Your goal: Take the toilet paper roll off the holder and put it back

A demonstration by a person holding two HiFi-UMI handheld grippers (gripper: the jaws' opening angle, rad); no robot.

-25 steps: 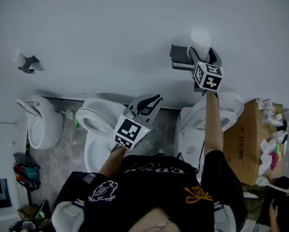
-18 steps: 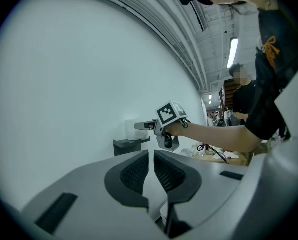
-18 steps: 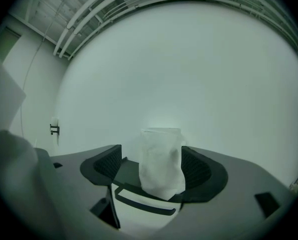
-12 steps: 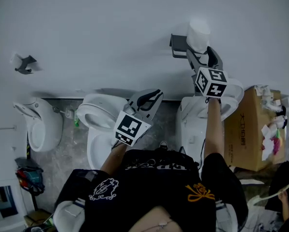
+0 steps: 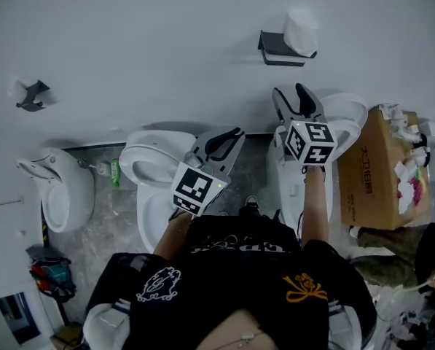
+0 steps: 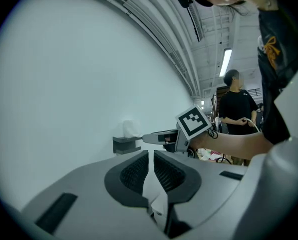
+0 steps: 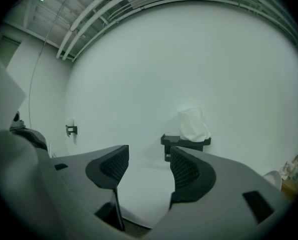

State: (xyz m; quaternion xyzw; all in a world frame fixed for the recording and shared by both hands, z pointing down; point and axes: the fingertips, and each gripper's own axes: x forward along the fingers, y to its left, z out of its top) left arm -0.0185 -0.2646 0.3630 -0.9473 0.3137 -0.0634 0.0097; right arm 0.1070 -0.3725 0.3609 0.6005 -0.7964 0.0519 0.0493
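Roll point(image 5: 300, 31) sat on holder point(image 5: 279, 49), ahead of R hand-held gripper point(image 5: 291, 93); its empty jaws, apart, had just been closing. L hand-held gripper point(image 5: 232, 135): jaws together, empty.

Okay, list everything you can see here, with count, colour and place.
holders: two, dark, on the wall, left and right
toilet paper roll: one, white, on the right holder
toilets: three, white, along the wall's foot
cardboard box: one, brown, far right, by a toilet
bottle: one, green, on the floor between two toilets
left gripper: one, grey, jaws shut, empty
right gripper: one, grey, jaws open, just been closing, nothing between them
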